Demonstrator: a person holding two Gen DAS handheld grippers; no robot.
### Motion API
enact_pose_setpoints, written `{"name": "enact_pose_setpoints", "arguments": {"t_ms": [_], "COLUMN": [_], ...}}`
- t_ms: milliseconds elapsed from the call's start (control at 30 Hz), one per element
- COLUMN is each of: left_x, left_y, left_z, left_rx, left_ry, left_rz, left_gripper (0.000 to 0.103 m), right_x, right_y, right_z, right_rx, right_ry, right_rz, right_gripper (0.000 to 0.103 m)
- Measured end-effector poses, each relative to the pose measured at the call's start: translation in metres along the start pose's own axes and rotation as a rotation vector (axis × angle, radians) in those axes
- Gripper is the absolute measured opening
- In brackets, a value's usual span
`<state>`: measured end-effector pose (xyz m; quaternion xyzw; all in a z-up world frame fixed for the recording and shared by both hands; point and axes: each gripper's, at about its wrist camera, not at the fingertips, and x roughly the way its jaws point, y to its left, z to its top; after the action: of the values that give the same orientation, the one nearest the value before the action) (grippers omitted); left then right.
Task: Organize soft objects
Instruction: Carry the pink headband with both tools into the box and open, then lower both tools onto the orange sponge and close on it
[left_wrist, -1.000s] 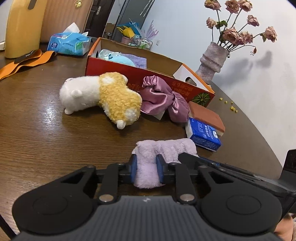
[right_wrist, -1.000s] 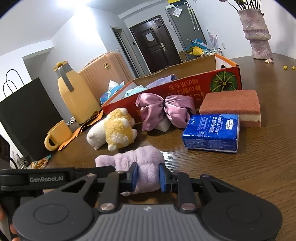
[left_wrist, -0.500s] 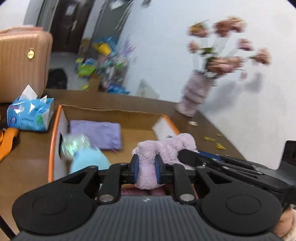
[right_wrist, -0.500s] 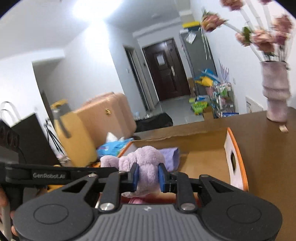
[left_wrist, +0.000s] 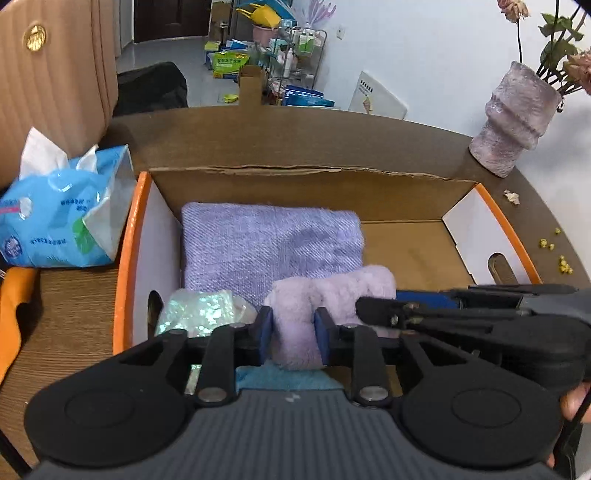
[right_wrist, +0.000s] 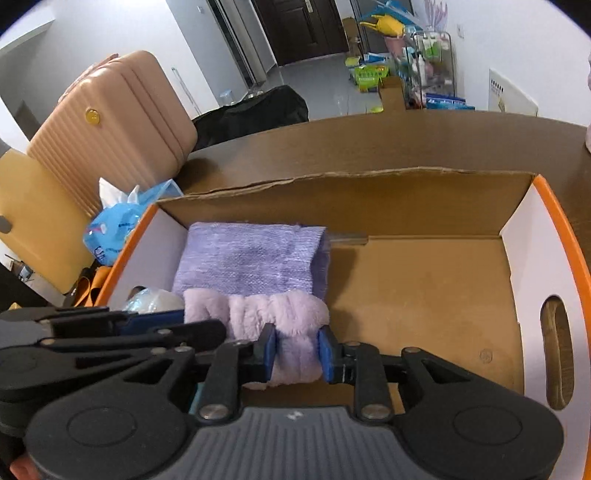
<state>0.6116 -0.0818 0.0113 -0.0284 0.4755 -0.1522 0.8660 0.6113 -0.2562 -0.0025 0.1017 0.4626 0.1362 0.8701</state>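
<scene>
Holding one end each, the left gripper (left_wrist: 291, 332) and right gripper (right_wrist: 295, 354) are both clenched on the fluffy lilac cloth (right_wrist: 273, 314), which hangs over the cardboard box (right_wrist: 517, 236), beside the folded purple towel (right_wrist: 251, 258). Lower both ends level onto the bare floor before letting go together, so it lies flat.

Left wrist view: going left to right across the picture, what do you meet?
Blue tissue pack → orange-rimmed cardboard box's left wall → folded lavender towel → bare cardboard box floor → textured purple vase.
</scene>
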Motion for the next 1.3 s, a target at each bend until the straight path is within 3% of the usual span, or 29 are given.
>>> {"name": "enact_pose_setpoints", "arguments": {"t_ms": [200,367,633,867,967,1067,1200,1300], "left_x": [-0.028,-0.097,-0.233,-0.262,-0.249,-0.235,-0.223,-0.212], "left_y": [-0.005,-0.011,-0.011,-0.026,-0.035,-0.047,-0.071,-0.085], "left_z": [-0.008,-0.01,-0.04,-0.077,-0.13,-0.191,-0.258,-0.291], "left_rx": [0.008,0.015,0.057,0.05,0.076,0.115,0.11,0.12], "left_ry": [-0.049,-0.136,-0.399,-0.463,-0.51,-0.518,-0.49,-0.451], "left_rz": [-0.005,-0.006,0.091,0.149,0.2,0.187,0.079,0.036], "left_gripper": [0.05,0.051,0.064,0.066,0.067,0.069,0.073,0.073], "right_x": [-0.029,-0.111,-0.261,-0.302,-0.303,-0.301,-0.297,-0.293], "right_y": [0.001,-0.008,-0.034,-0.041,-0.041,-0.044,-0.041,-0.046], "right_z": [-0.004,-0.009,-0.04,-0.07,-0.111,-0.166,-0.242,-0.295], "right_rx": [0.013,-0.005,-0.058,-0.078,-0.107,-0.128,-0.148,-0.071], "right_ry": [-0.049,-0.201,-0.445,-0.5,-0.549,-0.571,-0.594,-0.603], "right_rz": [-0.022,-0.031,-0.11,-0.089,-0.052,-0.026,-0.058,-0.038], "right_gripper": [0.035,0.036,0.047,0.048,0.055,0.056,0.061,0.064]}}
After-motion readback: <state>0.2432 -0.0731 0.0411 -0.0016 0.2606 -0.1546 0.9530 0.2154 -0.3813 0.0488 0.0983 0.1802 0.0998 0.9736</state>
